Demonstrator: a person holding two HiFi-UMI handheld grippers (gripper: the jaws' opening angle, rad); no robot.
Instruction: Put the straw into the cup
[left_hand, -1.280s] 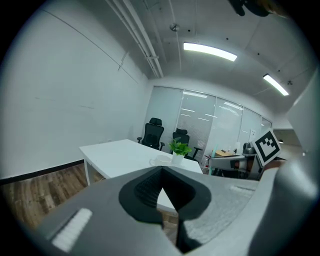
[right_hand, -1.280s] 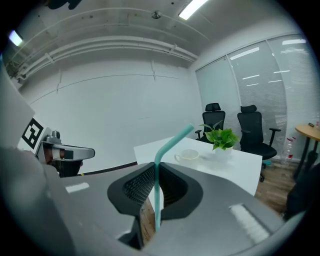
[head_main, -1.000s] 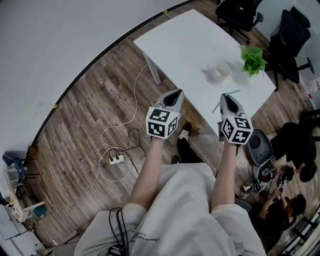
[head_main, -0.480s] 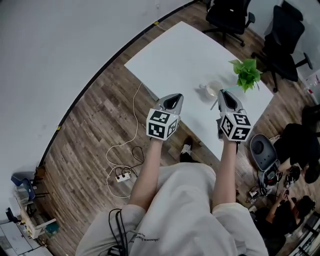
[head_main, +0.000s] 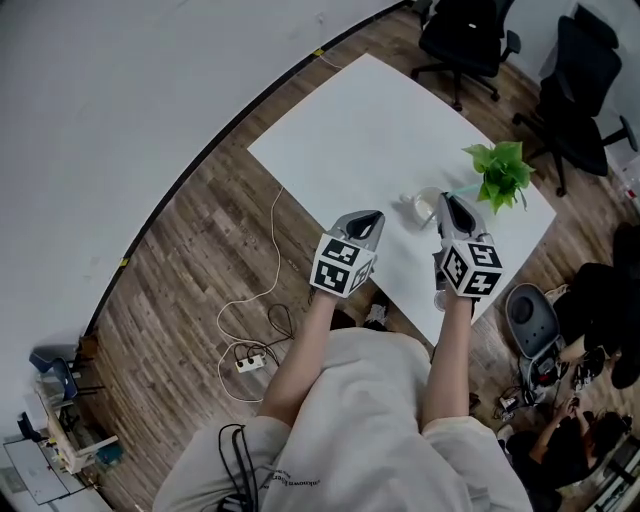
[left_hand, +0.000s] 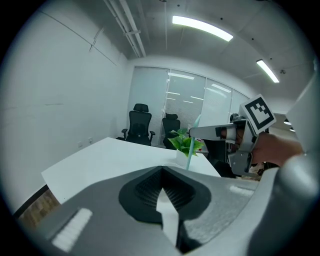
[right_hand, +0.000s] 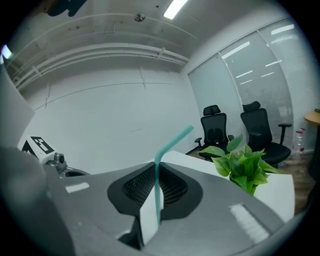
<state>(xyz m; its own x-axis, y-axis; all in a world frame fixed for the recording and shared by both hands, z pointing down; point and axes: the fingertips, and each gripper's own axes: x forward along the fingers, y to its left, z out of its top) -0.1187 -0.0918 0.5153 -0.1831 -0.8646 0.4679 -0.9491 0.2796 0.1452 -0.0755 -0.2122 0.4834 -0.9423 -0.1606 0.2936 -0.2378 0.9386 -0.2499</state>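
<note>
Near one cup (head_main: 425, 207), one clamped straw (right_hand: 157, 185)

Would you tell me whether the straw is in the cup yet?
Apparently out: the right gripper clamps the straw beside the cup; its lower end is hidden.

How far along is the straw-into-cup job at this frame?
Done: the straw is picked up, clamped in the right gripper with its bent end up. In hand: the gripper holds it above the table, close beside the cup. Left: bring the straw over the cup and lower it in; it is not yet inside. The left gripper is shut and empty.
</note>
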